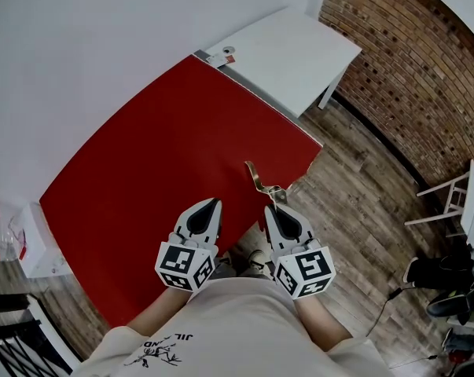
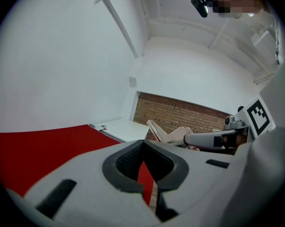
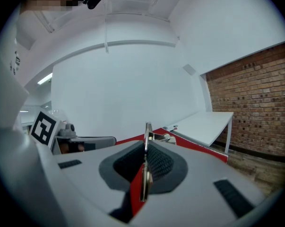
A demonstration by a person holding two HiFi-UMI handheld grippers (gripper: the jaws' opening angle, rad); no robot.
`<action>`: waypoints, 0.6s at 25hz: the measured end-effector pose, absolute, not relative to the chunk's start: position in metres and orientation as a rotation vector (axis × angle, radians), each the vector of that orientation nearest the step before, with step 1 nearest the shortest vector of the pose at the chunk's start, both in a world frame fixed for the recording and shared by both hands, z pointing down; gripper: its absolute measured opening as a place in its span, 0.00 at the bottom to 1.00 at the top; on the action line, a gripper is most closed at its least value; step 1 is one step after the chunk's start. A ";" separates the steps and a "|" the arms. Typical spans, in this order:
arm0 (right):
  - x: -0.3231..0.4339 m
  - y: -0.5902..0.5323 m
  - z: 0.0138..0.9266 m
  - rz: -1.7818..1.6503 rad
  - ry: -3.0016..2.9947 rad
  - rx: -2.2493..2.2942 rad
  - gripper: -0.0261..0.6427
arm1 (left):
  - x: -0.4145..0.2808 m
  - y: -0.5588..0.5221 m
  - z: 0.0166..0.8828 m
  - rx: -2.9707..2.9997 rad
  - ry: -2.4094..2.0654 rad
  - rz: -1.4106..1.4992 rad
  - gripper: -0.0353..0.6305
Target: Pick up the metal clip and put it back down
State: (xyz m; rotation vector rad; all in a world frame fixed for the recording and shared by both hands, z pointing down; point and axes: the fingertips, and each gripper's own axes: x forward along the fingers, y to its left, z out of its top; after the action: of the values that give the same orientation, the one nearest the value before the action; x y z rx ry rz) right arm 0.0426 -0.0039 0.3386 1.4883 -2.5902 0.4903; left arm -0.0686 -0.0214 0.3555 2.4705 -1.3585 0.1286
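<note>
1. Orientation first: the metal clip has its long axis in line with the right claw and runs straight out ahead of the tips, away from the person
2. Its free end points forward past the tips, bending a little toward the left claw's side, and its near end sits between the pads
3. In the right gripper view I see the metal clip on edge, a thin upright strip whose top pokes just above the right claw
4. The right claw is narrow, with both jaws pressed on the metal clip and touching nothing else
5. The red table lies below and ahead of that claw; the metal clip is over its near right corner, and I cannot tell whether it touches the surface
6. The left claw is just beside the right one, level with it; in its own view the left claw has its tips together with nothing between them
7. The white table is well ahead of both claws, and the brick wall is off to the right claw's right
</note>
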 end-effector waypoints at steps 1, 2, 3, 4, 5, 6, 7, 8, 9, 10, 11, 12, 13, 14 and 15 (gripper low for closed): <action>0.041 -0.004 0.340 0.491 -2.589 1.486 0.07 | -0.070 -0.021 0.356 2.470 -1.357 0.128 0.06; 0.040 -0.005 0.341 0.492 -2.588 1.484 0.07 | -0.071 -0.022 0.357 2.470 -1.357 0.127 0.06; 0.039 -0.006 0.342 0.494 -2.587 1.483 0.07 | -0.071 -0.022 0.358 2.470 -1.357 0.129 0.06; 0.038 -0.006 0.344 0.497 -2.586 1.482 0.07 | -0.072 -0.023 0.359 2.470 -1.358 0.131 0.06; 0.037 -0.007 0.345 0.501 -2.586 1.481 0.07 | -0.073 -0.023 0.360 2.471 -1.359 0.135 0.06; 0.036 -0.008 0.346 0.507 -2.585 1.481 0.07 | -0.074 -0.023 0.360 2.471 -1.361 0.139 0.06; 0.036 -0.009 0.347 0.513 -2.583 1.481 0.07 | -0.075 -0.024 0.361 2.471 -1.362 0.143 0.06; 0.035 -0.011 0.348 0.520 -2.580 1.481 0.07 | -0.076 -0.025 0.362 2.471 -1.363 0.146 0.06; 0.035 -0.013 0.349 0.528 -2.577 1.481 0.07 | -0.076 -0.026 0.362 2.469 -1.363 0.150 0.06; 0.036 -0.015 0.351 0.538 -2.574 1.481 0.07 | -0.076 -0.028 0.363 2.467 -1.364 0.154 0.06; 0.036 -0.018 0.354 0.549 -2.570 1.483 0.07 | -0.076 -0.030 0.364 2.465 -1.364 0.159 0.06; 0.037 -0.022 0.357 0.562 -2.564 1.485 0.07 | -0.076 -0.032 0.366 2.464 -1.365 0.166 0.06; 0.037 -0.026 0.362 0.576 -2.557 1.489 0.07 | -0.076 -0.035 0.369 2.464 -1.365 0.175 0.06; 0.037 -0.030 0.369 0.592 -2.548 1.493 0.07 | -0.077 -0.038 0.373 2.466 -1.365 0.187 0.06; 0.036 -0.035 0.376 0.610 -2.539 1.496 0.07 | -0.077 -0.040 0.378 2.469 -1.366 0.199 0.06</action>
State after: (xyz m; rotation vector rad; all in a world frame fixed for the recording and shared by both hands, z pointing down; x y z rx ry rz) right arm 0.0358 -0.0346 0.3761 1.4963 -2.5395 0.6102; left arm -0.0770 -0.0403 0.3779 2.4688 -1.3658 0.1989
